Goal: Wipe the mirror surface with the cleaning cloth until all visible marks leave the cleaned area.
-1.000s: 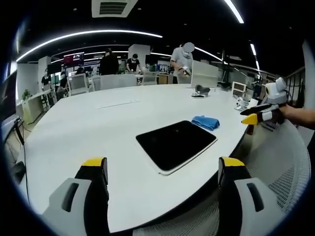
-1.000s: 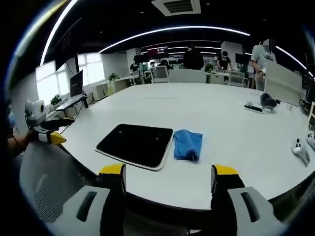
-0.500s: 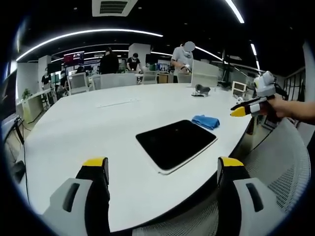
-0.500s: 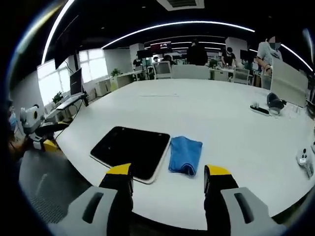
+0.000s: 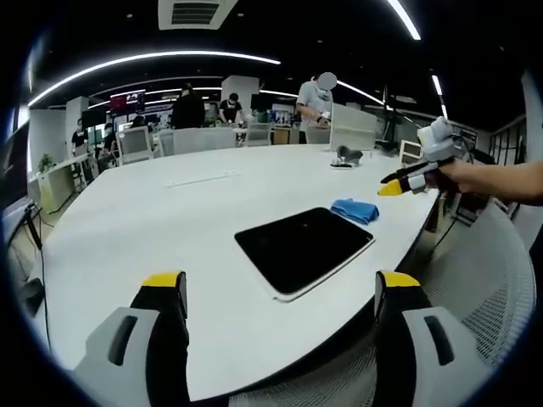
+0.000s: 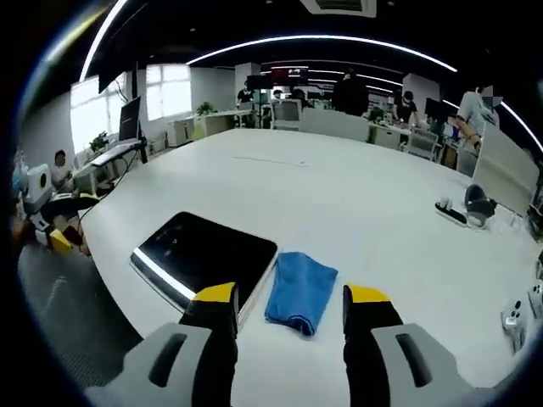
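The mirror (image 5: pixel 304 248) is a dark rectangular slab with a pale rim, lying flat on the white table (image 5: pixel 170 220); the right gripper view has the mirror (image 6: pixel 202 254) at lower left. A folded blue cleaning cloth (image 5: pixel 355 210) lies just beyond its far corner. My left gripper (image 5: pixel 280 292) stands open and empty at the table's near edge, short of the mirror. My right gripper (image 6: pixel 290 298) is open just above the cloth (image 6: pixel 299 290), nothing between its jaws; from the left gripper view my right gripper (image 5: pixel 397 185) hovers right of the cloth.
A mesh chair back (image 5: pixel 492 297) sits below the table edge at right. A dark object (image 6: pixel 475 202) and a white controller (image 6: pixel 519 312) lie on the far part of the table. People stand at desks (image 5: pixel 204 136) beyond the table.
My right gripper has moved forward over the table and down toward the cloth, which now lies right in front of its jaws. The left gripper has stayed put.
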Demonstrator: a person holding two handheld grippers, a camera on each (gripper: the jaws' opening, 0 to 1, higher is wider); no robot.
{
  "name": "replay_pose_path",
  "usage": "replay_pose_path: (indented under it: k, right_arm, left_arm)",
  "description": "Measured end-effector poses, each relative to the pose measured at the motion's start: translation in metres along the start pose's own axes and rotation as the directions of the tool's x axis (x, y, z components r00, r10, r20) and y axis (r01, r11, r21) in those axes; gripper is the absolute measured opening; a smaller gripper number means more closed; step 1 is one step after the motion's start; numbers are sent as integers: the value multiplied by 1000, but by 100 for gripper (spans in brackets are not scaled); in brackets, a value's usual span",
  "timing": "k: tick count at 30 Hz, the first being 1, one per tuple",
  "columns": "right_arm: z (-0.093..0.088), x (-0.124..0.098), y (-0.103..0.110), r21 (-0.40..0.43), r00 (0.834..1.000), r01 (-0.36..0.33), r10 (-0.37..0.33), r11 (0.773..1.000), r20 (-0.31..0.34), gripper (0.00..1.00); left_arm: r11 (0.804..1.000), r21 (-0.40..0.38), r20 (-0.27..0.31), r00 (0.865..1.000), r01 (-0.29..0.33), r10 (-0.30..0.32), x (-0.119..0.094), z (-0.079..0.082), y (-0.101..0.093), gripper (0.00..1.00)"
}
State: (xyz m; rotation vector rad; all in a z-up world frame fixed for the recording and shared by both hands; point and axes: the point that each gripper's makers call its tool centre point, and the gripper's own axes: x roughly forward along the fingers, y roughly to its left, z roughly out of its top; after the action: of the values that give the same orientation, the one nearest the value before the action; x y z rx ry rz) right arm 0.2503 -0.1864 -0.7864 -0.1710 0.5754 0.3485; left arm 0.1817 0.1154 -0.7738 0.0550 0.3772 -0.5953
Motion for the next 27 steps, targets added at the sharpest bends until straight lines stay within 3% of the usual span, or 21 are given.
replay_pose_path:
  k: [4,6,11,16,27]
  right_arm:
    - [2,9,-6,-3,1000,-1,1,1000,-13,43]
    - [1,14,-8,-6,1000,-6,6,1000,-27,36]
    - [-1,25,-9,-3,999,-18,18,1000,-44,35]
    - [-13,40,-5,-53,995,-42,37,998,-98,29]
    - [-28,62,-4,-47,986,-48,40,998,-161,23]
  left_arm:
    - [1000,1,-3,1000,-4,4,0,0,1,90]
    - [1000,1,-3,1000,-3,3,0,0,1,90]
    - [1000,1,-6,1000,3,-3,0,-1,-1,90]
    - [1000,1,-6,1000,2,-2,0,-1,-1,90]
    - [1000,2,-7,1000,-1,1,0,-1,0,89]
